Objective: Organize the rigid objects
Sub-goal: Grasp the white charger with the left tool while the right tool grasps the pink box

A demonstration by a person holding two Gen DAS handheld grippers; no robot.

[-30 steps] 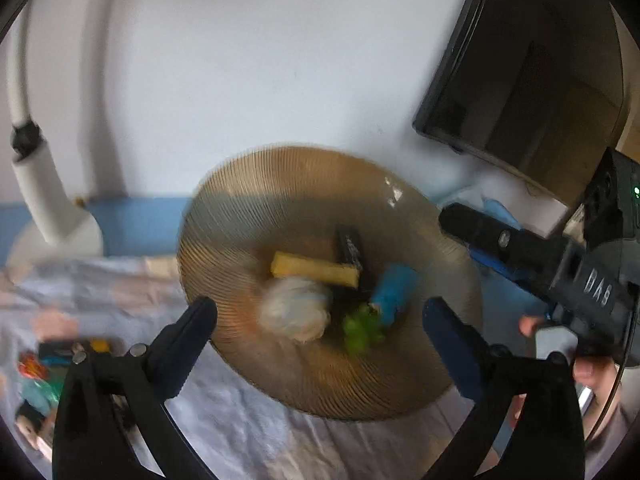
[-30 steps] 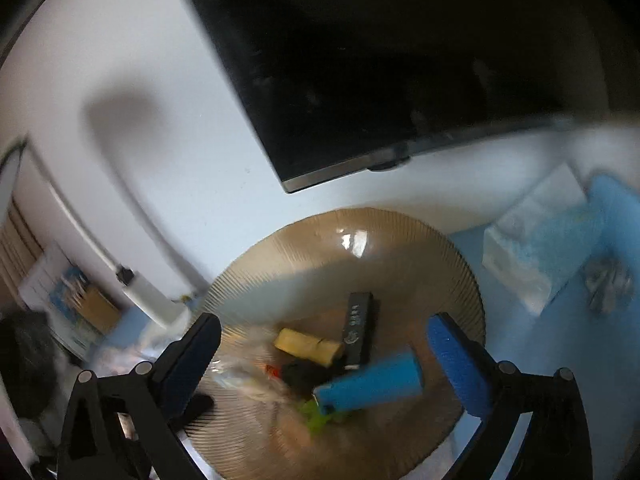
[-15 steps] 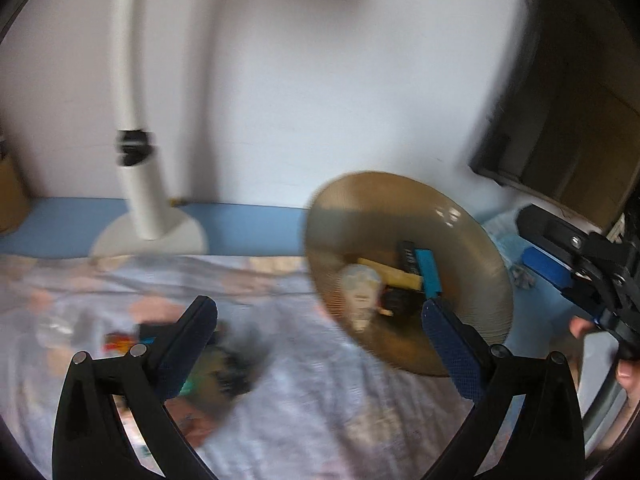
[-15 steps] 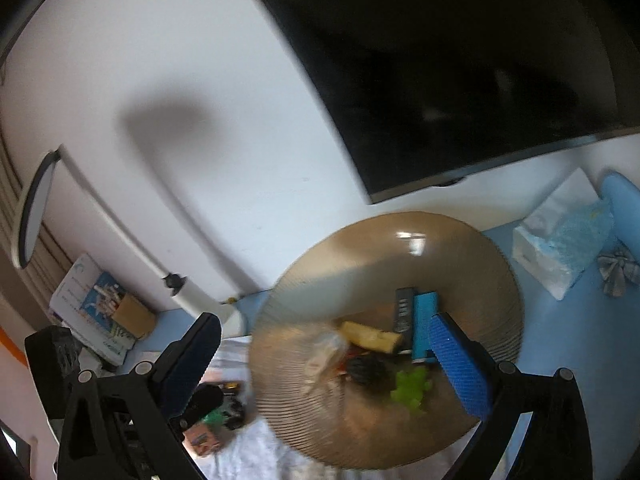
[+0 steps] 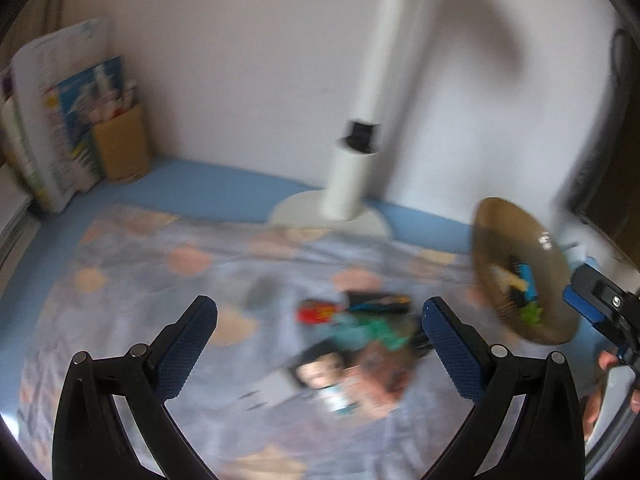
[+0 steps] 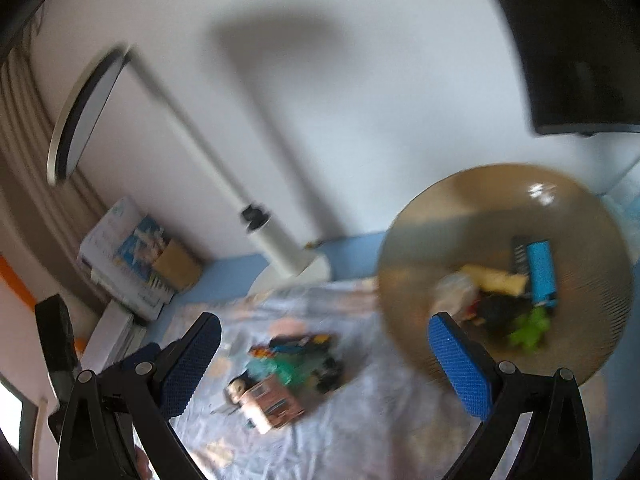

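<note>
A ribbed brown plate (image 6: pixel 472 208) stands at the right, holding a blue cylinder (image 6: pixel 541 272), a black remote, a yellow piece, a green toy (image 6: pixel 530 326) and a pale lump. The plate (image 5: pixel 486 224) sits at the far right of the left wrist view. A blurred pile of small toys (image 5: pixel 360 340) lies on the patterned cloth, just ahead of my open, empty left gripper (image 5: pixel 320 334). In the right wrist view the pile (image 6: pixel 280 372) lies between the fingers of my open, empty right gripper (image 6: pixel 324 354). The right gripper's blue tip (image 5: pixel 592 304) shows beside the plate.
A white desk lamp (image 5: pixel 352 184) stands on the blue table at the back wall. Books and a cardboard box (image 5: pixel 116 148) lean in the left corner. A dark monitor (image 6: pixel 580 48) hangs at the upper right. A hand (image 5: pixel 604 364) holds the right gripper.
Both views have swung left, away from the plate and toward the toy pile on the cloth. The plate went from centre to the right side. Both grippers stayed open.
</note>
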